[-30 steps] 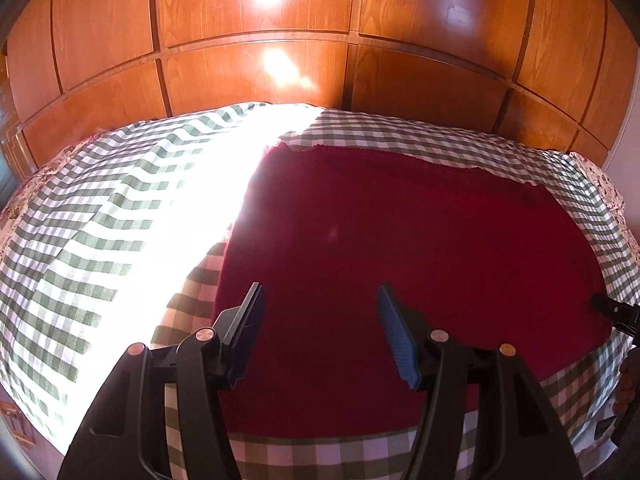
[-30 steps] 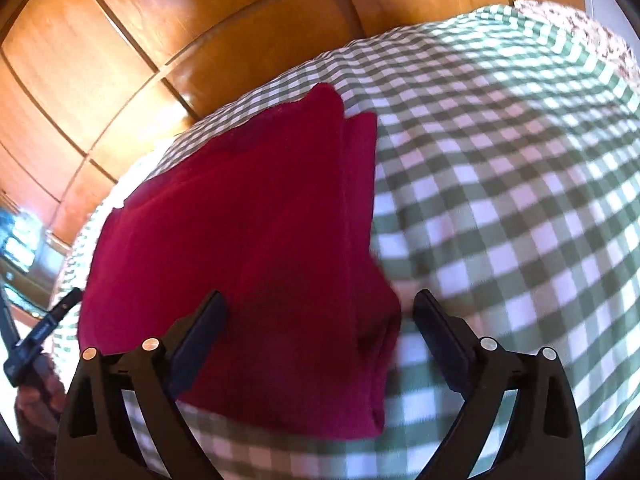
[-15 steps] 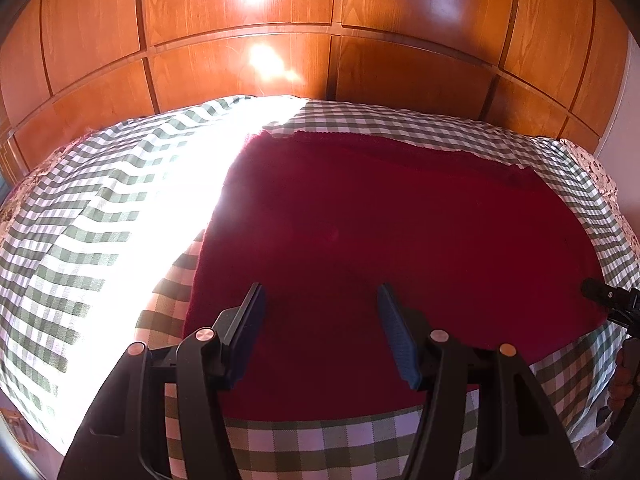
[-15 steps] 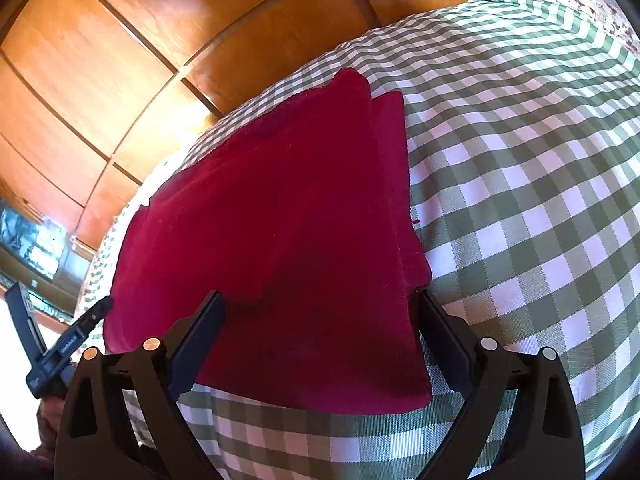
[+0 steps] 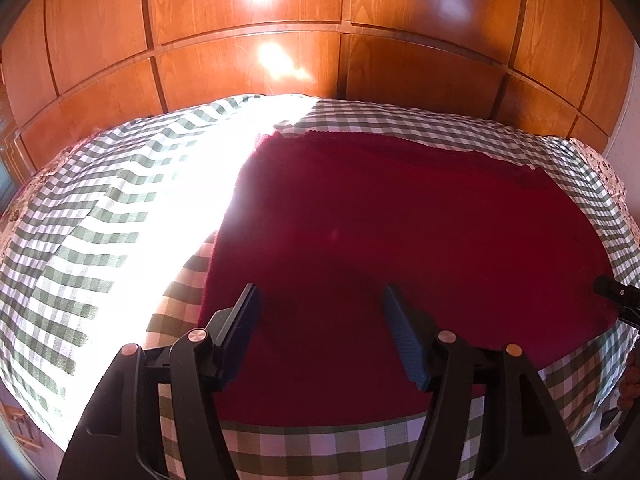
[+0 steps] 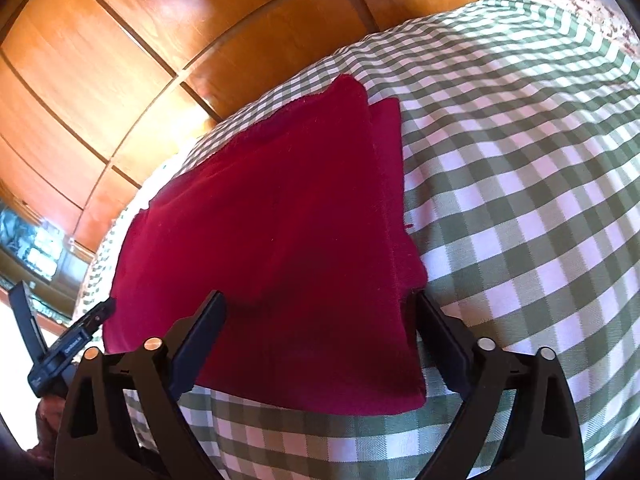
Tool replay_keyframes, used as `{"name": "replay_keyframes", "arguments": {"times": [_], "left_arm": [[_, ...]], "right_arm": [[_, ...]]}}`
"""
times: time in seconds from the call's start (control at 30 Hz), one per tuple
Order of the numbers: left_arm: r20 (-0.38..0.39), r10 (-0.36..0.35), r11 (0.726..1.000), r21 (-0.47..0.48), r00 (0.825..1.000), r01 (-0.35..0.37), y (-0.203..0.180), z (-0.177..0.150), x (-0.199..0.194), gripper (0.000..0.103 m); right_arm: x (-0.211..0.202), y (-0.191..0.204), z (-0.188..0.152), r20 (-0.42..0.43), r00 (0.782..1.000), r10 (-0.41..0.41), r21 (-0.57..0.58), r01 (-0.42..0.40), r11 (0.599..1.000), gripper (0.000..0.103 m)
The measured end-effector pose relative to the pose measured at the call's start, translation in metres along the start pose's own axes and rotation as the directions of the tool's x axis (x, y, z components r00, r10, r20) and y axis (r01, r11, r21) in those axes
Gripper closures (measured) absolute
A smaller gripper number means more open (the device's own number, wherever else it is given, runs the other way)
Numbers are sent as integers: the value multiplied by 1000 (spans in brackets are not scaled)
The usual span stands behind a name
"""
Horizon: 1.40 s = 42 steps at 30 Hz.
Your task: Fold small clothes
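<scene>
Lying folded on the checked surface (image 5: 100, 216), a red cloth (image 6: 280, 216) is stretching left to right; both tools, left tool (image 5: 322, 332) and right tool (image 6: 320, 336), are hovering open over its near edge.

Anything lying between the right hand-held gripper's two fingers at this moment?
Yes: the near right corner of the red cloth lies between the open fingers of the right hand-held gripper, on the checked tablecloth. The right wrist view shows it.

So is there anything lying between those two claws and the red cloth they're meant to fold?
Nothing visible. The red cloth lies bare on the checked tablecloth, with nothing on top of it. The left gripper and the right gripper are both open right over its near edge.
</scene>
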<state>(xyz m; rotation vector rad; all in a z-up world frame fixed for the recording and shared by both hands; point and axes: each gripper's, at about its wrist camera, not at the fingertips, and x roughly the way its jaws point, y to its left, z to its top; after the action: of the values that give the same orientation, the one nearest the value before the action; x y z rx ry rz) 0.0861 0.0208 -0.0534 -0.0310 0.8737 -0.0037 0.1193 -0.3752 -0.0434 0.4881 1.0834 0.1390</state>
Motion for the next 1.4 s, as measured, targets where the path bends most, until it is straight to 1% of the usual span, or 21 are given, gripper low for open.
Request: {"name": "replay_keyframes", "arguments": {"times": [0.1,0.17,0.23,0.27,0.37,0.4,0.43,0.47,0.5,0.6,0.67,0.7,0.73,0.8,0.9,1.0,1.1,1.17,1.27,1.37,1.4], "left_arm": [[12,24,1000,-18,1000,-24,9,0,-3,40],[14,41,998,-50,999,-41,20,1,-4,40],[13,57,995,-83,998,-55,33,1,-6,40],[10,63,993,-96,998,-62,39,0,-6,40],[-26,86,991,-105,996,-88,51,-5,2,40],[-42,99,990,-98,994,-103,52,-6,6,40],[-62,121,988,-86,991,-126,53,-9,10,38],[-75,126,987,-87,989,-132,55,-11,14,38],[-79,118,987,-97,990,-126,57,-12,15,38],[-62,116,986,-114,991,-122,59,-10,10,39],[-32,104,988,-114,994,-107,59,-6,3,40],[-23,96,988,-115,995,-98,58,-5,1,40],[-12,82,990,-117,997,-83,57,-4,-3,40],[3,60,992,-114,998,-60,53,-3,-6,40],[15,29,995,-97,999,-27,44,-2,-11,40],[8,-16,997,-81,1000,17,34,-2,-10,40],[-12,-88,994,-71,996,87,23,-2,-7,40],[-24,-121,992,-51,992,119,14,-2,-5,40],[-41,-140,990,-21,989,140,2,-1,0,40],[-50,-153,988,-5,987,153,-6,-1,3,41],[-50,-156,988,3,987,156,-9,1,4,41]], "right_arm": [[-6,-1,3,27,999,-33,1,33,999,20],[-10,-2,8,57,996,-67,-1,67,998,25],[-14,0,16,93,991,-101,-16,103,995,37],[-16,0,20,107,989,-103,-17,106,994,40],[-11,5,35,112,989,-96,-32,100,994,43],[-6,8,38,100,988,-114,-52,119,992,64],[3,11,41,76,980,-182,-83,188,979,85],[9,9,42,58,972,-227,-89,231,969,89],[15,5,43,39,973,-229,-70,231,970,89],[15,-2,42,43,975,-217,-32,219,975,89],[6,-5,41,58,984,-167,-7,167,986,86],[3,-7,40,60,986,-154,1,155,988,77],[-2,-11,38,61,989,-133,17,132,991,54],[-9,-15,33,67,993,-94,38,91,995,26],[-16,-16,22,63,997,-52,48,49,998,26],[-15,-21,13,40,999,6,88,-10,996,26],[-6,-24,4,0,997,72,127,-71,989,26],[-5,-21,2,-1,997,76,118,-75,990,26],[-5,-19,1,-9,997,77,112,-75,991,26],[-5,-18,1,-16,998,57,100,-55,993,37],[-5,-19,0,-17,999,47,99,-45,994,47]]}}
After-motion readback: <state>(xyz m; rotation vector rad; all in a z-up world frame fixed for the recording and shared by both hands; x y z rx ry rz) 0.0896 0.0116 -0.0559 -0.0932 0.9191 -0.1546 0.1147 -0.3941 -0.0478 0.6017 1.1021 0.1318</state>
